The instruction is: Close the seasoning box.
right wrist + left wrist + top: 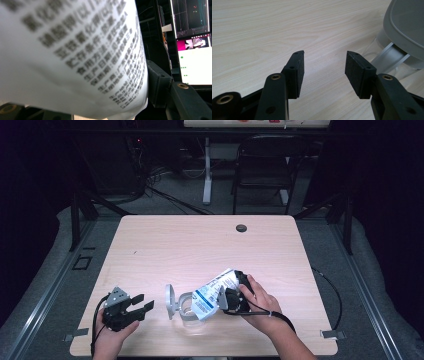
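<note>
From above, the right claw (231, 296) grips a white printed bag (214, 292) tilted over a clear jar (188, 310) near the tabletop (200, 245) front edge, bare wood beyond; the left claw (324, 72) gapes empty, lid (407, 22) cropped; blurred bag print (75, 55) hides the right claw's left jaw.

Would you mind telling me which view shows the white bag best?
The high view: the whole white bag shows, tilted over the clear jar in the right gripper. The right gripper view gives blurred print close up.
</note>
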The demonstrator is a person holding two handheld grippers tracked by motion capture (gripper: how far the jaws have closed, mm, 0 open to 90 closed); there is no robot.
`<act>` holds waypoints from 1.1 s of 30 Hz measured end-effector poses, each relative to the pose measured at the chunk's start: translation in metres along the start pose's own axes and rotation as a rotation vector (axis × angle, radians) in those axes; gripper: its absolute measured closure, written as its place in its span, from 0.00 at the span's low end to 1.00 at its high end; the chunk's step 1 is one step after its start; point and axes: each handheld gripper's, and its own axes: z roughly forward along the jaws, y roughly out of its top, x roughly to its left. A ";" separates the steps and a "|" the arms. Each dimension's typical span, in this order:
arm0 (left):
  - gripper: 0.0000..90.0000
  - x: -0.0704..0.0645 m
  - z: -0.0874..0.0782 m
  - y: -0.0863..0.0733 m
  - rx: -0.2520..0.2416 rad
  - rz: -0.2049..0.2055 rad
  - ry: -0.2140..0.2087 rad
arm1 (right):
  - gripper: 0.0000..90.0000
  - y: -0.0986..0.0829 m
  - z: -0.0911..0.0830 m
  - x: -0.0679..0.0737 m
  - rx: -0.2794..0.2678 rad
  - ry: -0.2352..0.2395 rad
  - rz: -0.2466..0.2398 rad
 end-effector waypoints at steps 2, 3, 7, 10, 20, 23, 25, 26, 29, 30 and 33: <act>0.56 0.000 0.000 0.000 0.000 0.001 0.000 | 0.49 0.000 0.000 0.000 -0.002 -0.003 -0.001; 0.56 0.000 0.000 0.000 0.000 0.001 0.000 | 0.49 0.000 0.000 0.000 -0.003 -0.003 -0.003; 0.56 0.000 0.000 0.000 0.000 0.000 -0.001 | 0.49 0.001 0.000 0.000 -0.003 -0.011 -0.018; 0.56 0.000 0.000 0.000 0.001 0.000 0.000 | 0.49 0.002 0.000 0.000 -0.003 -0.016 -0.023; 0.56 0.000 0.000 0.000 0.002 0.001 0.001 | 0.49 0.003 -0.001 0.000 -0.002 -0.032 -0.046; 0.56 0.000 0.000 0.000 -0.001 0.000 -0.001 | 0.49 0.004 -0.001 0.000 -0.002 -0.031 -0.047; 0.56 0.000 0.000 0.000 0.000 0.000 -0.001 | 0.49 0.004 -0.001 0.000 -0.002 -0.034 -0.052; 0.56 0.000 0.000 0.000 0.000 0.000 -0.001 | 0.49 0.004 -0.002 -0.001 0.008 -0.035 -0.062; 0.56 0.000 0.001 0.000 0.005 0.001 -0.001 | 0.49 0.004 -0.001 -0.001 -0.001 -0.035 -0.059; 0.56 -0.001 0.000 0.000 0.010 0.005 0.000 | 0.49 0.004 -0.001 -0.001 -0.001 -0.035 -0.061; 0.56 -0.001 0.000 0.001 0.017 0.007 -0.003 | 0.49 0.005 -0.001 -0.001 -0.002 -0.039 -0.068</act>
